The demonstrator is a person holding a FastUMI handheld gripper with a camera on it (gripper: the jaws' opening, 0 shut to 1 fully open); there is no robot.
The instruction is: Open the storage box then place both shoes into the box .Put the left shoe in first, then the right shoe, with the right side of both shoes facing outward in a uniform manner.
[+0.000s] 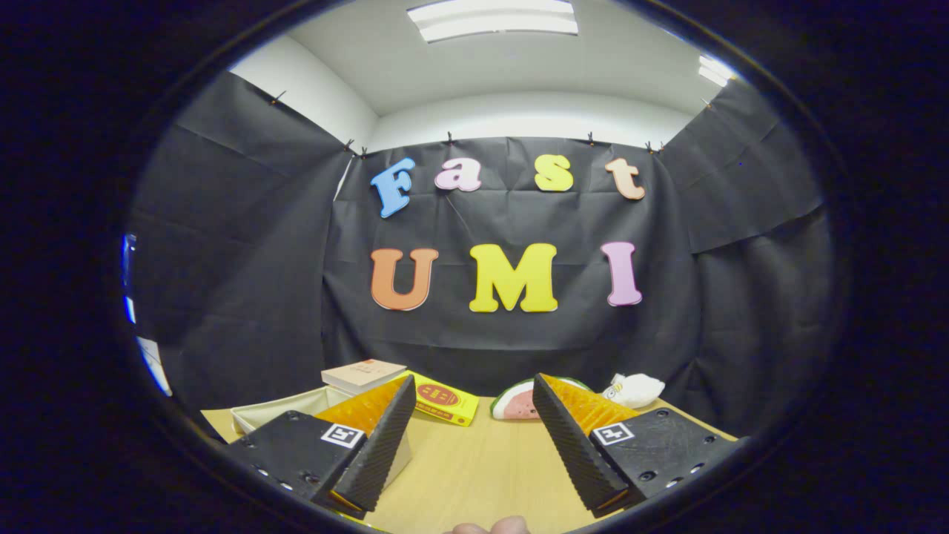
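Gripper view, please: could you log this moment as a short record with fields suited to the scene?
gripper: fingers spread wide apart, holding nothing
surface: wooden table, bare between the fingers
beside one finger: pale open tray, partly behind it
beyond the fingers: a book, a yellow packet, a watermelon-slice toy, a white plush toy, all along the cloth wall
person: fingertips at the table's near edge
shoes: none seen
task progress: not started, as far as seen

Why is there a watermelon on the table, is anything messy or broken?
Nothing looks broken or spilled. The watermelon toy and a white plush lie beyond the open gripper, odd only beside a shoe task. The storage box sits by one finger.
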